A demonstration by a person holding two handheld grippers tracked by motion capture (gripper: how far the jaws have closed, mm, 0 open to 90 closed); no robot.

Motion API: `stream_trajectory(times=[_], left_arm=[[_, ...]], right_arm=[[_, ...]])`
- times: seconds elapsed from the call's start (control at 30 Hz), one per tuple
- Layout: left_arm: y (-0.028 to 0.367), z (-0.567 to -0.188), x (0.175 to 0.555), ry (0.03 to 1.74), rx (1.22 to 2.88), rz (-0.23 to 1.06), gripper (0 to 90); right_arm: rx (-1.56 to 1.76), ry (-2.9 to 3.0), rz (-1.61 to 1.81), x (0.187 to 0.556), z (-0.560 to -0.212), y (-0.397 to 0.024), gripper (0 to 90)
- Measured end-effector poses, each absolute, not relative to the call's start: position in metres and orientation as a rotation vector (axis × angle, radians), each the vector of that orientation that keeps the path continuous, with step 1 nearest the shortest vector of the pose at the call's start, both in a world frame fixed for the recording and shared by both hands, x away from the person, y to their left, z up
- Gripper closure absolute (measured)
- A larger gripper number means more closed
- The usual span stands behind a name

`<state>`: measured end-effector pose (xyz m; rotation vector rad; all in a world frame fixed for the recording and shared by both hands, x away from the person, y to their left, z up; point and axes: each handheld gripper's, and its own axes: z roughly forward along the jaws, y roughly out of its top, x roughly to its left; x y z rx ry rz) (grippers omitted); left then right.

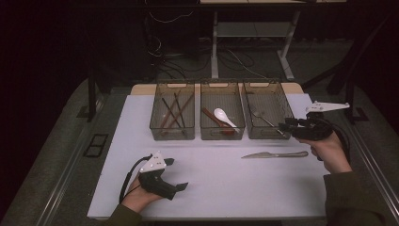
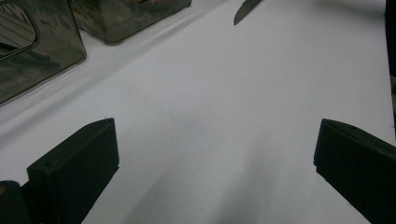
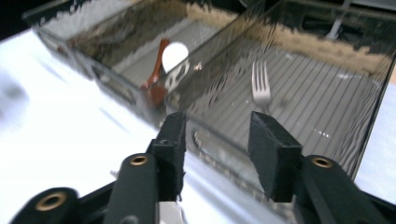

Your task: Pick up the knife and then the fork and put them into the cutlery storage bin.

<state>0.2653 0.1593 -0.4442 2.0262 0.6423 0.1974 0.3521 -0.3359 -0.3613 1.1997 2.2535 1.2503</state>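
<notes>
Right gripper [image 3: 217, 140] hovers before fork [image 3: 261, 88] (binned).

White table [image 1: 211, 183], 3 bins [image 1: 222, 117], knife [image 1: 275, 154]

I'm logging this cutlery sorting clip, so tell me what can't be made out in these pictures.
- Knife, left gripper view: the top edge cuts off all but its tip.
- Fork, right gripper view: its handle is hidden behind the right gripper.
- Chopsticks, high view: too small and dim to count in the left bin.
</notes>
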Motion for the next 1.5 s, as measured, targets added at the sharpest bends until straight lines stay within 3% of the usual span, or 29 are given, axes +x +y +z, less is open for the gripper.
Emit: stream_trajectory(times=[0.33,0.53,0.97,1.5], left_arm=[[0.159,-0.444,0.266,0.642,2.027,0.197,0.0],[0.159,-0.444,0.266,0.638,2.026,0.195,0.0],[0.158,-0.444,0.267,0.634,2.028,0.196,0.0],[0.158,-0.444,0.268,0.636,2.029,0.192,0.0]], right_arm=[[1.228,2.312,1.150,0.339,-0.383,-0.346,81.8],[1.252,2.337,1.059,0.340,-0.400,-0.350,89.0],[1.345,2.414,0.843,0.349,-0.433,-0.361,89.2],[1.412,2.369,0.759,0.349,-0.439,-0.382,89.2]])
